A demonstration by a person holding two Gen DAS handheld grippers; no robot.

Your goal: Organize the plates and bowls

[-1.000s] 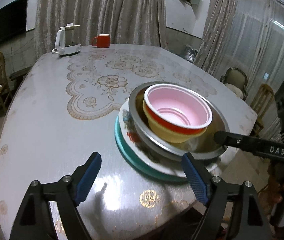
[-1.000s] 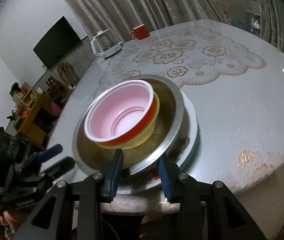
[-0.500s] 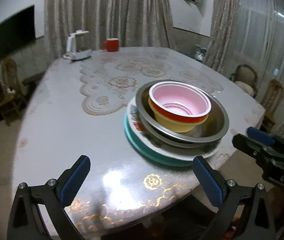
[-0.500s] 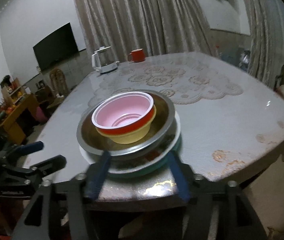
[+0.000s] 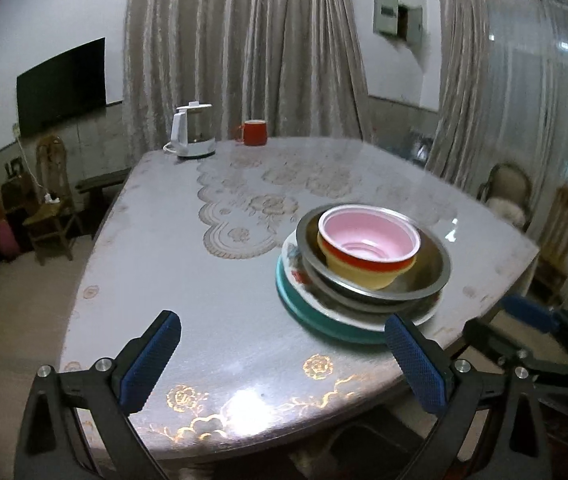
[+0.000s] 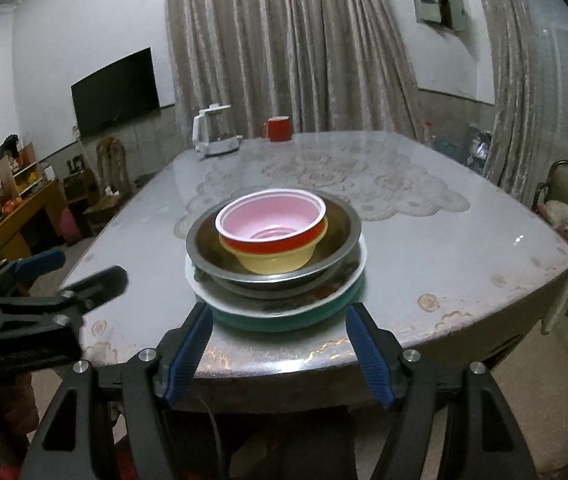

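Near the table's (image 6: 424,248) front edge, with both the left gripper (image 5: 284,364) and right gripper (image 6: 280,350) spread wide and empty, the 2 small bowls (image 6: 274,236) sit off-center in the steel bowl (image 6: 338,236) on 2 plates (image 6: 284,312), so a nudge could slide the stack off.

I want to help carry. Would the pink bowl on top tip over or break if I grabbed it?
The pink bowl looks like thin plastic, so probably light and unlikely to shatter. It sits slightly tilted in the yellow bowl, so it may wobble.
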